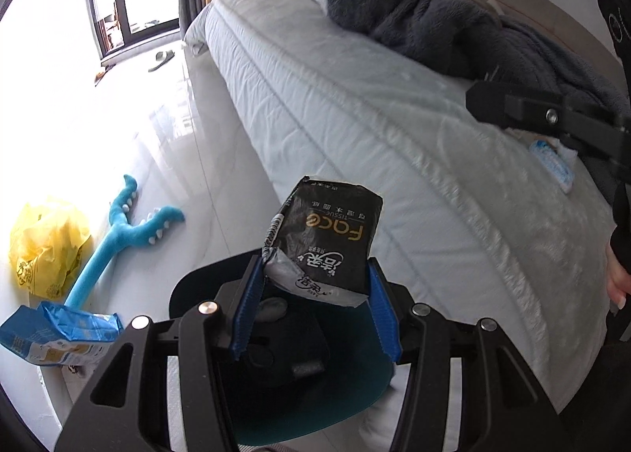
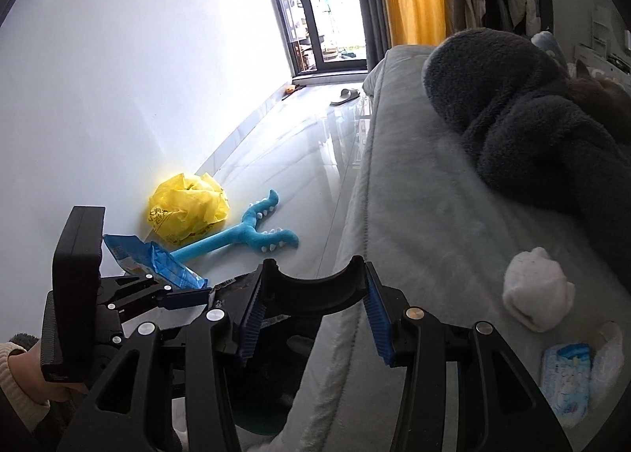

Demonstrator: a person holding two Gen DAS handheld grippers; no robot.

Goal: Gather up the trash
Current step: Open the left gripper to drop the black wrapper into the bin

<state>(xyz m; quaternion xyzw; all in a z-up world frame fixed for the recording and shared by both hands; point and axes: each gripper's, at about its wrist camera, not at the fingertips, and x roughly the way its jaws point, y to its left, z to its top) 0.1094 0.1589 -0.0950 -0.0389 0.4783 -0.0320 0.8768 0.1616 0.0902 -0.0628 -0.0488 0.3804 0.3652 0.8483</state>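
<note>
My left gripper (image 1: 315, 286) is shut on a black tissue packet (image 1: 327, 239) and holds it above the dark bin (image 1: 347, 393) beside the bed. In the right wrist view the left gripper (image 2: 189, 296) shows at lower left with the packet's edge (image 2: 230, 286) between its jaws. My right gripper (image 2: 315, 318) is open and empty, above the bin's rim (image 2: 315, 282) at the bed's edge. A crumpled white tissue (image 2: 538, 296) and a blue-white wrapper (image 2: 568, 377) lie on the bed at right. A blue packet (image 1: 59, 333) and a yellow plastic bag (image 1: 47, 243) lie on the floor.
The grey bed (image 1: 355, 105) fills the right, with a dark fluffy blanket (image 1: 414, 6) on it. A blue plush toy (image 1: 122, 231) lies on the glossy floor. A slipper (image 1: 161, 57) sits near the balcony door (image 2: 323, 6). A white wall (image 2: 138, 77) runs along the left.
</note>
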